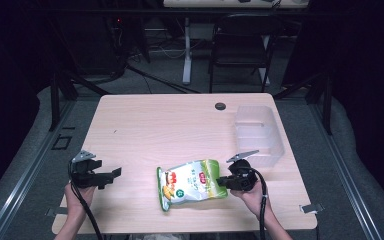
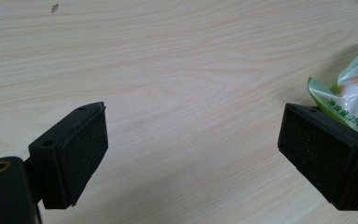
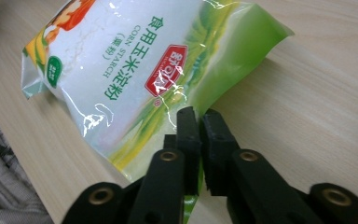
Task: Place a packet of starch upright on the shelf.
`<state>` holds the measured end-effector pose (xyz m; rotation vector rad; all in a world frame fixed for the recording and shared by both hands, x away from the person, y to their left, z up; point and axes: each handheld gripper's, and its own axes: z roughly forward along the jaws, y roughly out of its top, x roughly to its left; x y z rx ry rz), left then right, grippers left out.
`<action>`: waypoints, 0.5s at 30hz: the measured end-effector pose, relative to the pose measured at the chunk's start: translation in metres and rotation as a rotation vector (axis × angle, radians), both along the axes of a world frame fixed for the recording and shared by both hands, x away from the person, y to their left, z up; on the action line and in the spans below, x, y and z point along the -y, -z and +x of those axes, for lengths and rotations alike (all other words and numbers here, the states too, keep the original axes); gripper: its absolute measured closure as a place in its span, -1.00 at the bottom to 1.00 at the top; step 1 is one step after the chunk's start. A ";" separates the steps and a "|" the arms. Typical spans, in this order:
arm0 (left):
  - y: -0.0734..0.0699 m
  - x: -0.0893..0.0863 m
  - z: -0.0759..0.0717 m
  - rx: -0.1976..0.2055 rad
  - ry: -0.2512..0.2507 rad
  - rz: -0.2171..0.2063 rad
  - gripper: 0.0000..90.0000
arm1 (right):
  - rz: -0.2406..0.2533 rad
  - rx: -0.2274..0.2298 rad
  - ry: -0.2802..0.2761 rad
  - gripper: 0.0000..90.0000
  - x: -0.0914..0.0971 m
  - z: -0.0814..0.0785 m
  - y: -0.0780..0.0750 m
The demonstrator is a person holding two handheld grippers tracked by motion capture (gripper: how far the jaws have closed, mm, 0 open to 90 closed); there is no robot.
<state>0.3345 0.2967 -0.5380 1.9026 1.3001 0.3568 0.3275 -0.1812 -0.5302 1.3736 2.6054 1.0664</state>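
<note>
Green-and-white starch bag (image 1: 192, 184) lies flat on the worktop (image 1: 170, 125), long axis across. Right gripper (image 3: 198, 122) pinches its near edge; left gripper (image 2: 193, 140), jaws apart, waits beside.

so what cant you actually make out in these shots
- Bag: its small print is too small in the high view; in the left gripper view the right edge cuts it off.
- Right gripper: the jaws hide whether the pads pinch the bag's edge or have just let go.
- Clear bin: its see-through walls blur whatever may lie inside in the high view.
- Dark disc: too small to identify.
</note>
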 end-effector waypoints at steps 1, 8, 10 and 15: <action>0.000 0.000 0.000 0.000 0.000 0.000 -0.81 | 0.002 -0.003 0.002 0.76 0.001 0.001 0.000; 0.000 0.001 0.000 0.003 0.007 -0.002 -0.81 | 0.054 -0.042 0.004 0.21 0.004 0.010 0.009; 0.000 0.001 0.001 -0.002 0.002 -0.003 -0.81 | 0.065 -0.049 0.015 0.10 0.002 0.014 0.010; 0.000 0.002 0.000 -0.001 0.013 0.006 -0.81 | 0.074 -0.081 0.032 -0.06 -0.005 0.024 0.017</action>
